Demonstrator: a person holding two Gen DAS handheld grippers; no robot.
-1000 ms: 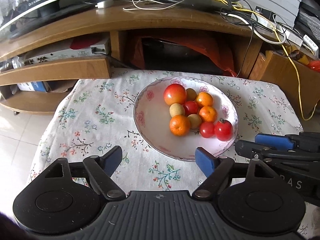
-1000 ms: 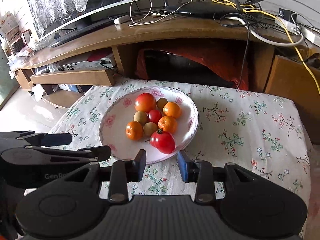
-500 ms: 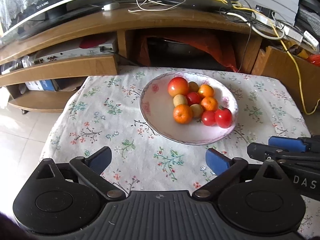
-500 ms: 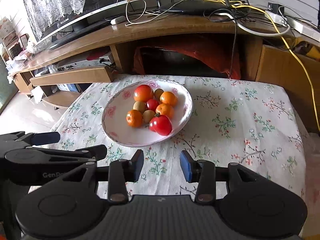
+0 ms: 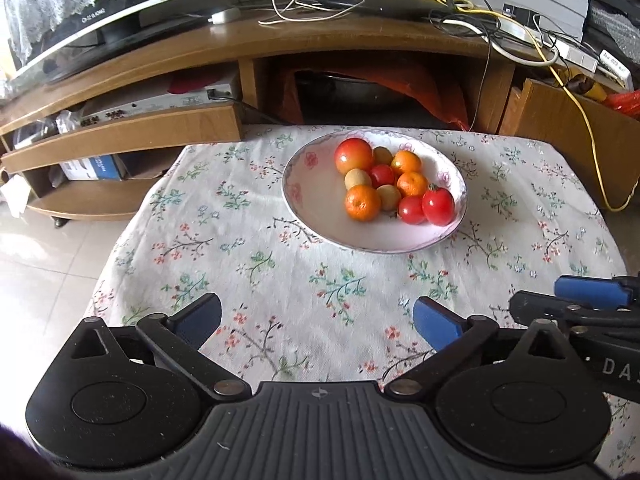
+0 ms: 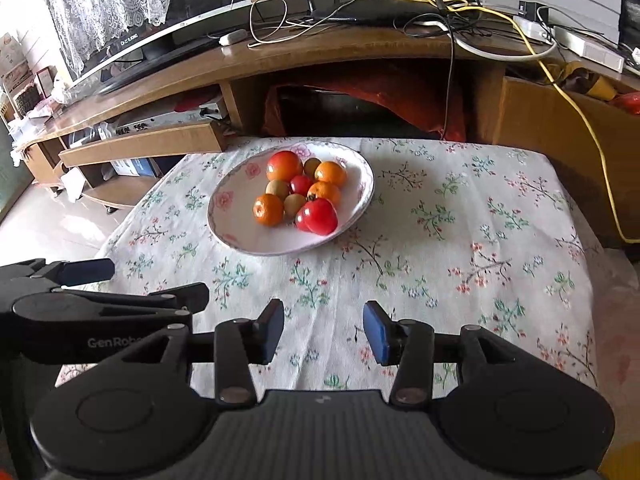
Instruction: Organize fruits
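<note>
A wooden TV stand (image 5: 320,52) fills the far side, at twelve o'clock, with a screen (image 6: 192,20) on top toward ten o'clock and a tangle of cables (image 5: 460,20) toward one o'clock; in front of it sits a table under a floral cloth (image 5: 280,272), which takes up the middle of both views; on the cloth, toward twelve o'clock of the table, rests a white bowl (image 5: 316,204) with pink flowers on its rim; all the fruit lies inside it, bunched in its right half and touching.

The left gripper (image 5: 316,320) hovers over the near cloth at six o'clock, well apart from the bowl, its jaws spread wide with nothing between them; the right gripper (image 6: 324,330) hangs beside it, at three o'clock of the left one, its jaws narrower and opening, also empty.

In the bowl, a red-yellow apple (image 5: 354,156) sits at the far end, at twelve o'clock of the heap; a large tomato (image 5: 438,206) lies at four o'clock by the rim, with a smaller one (image 5: 411,210) just beside it; three oranges (image 5: 363,203) and some small tan fruits (image 5: 358,179) fill the rest.
</note>
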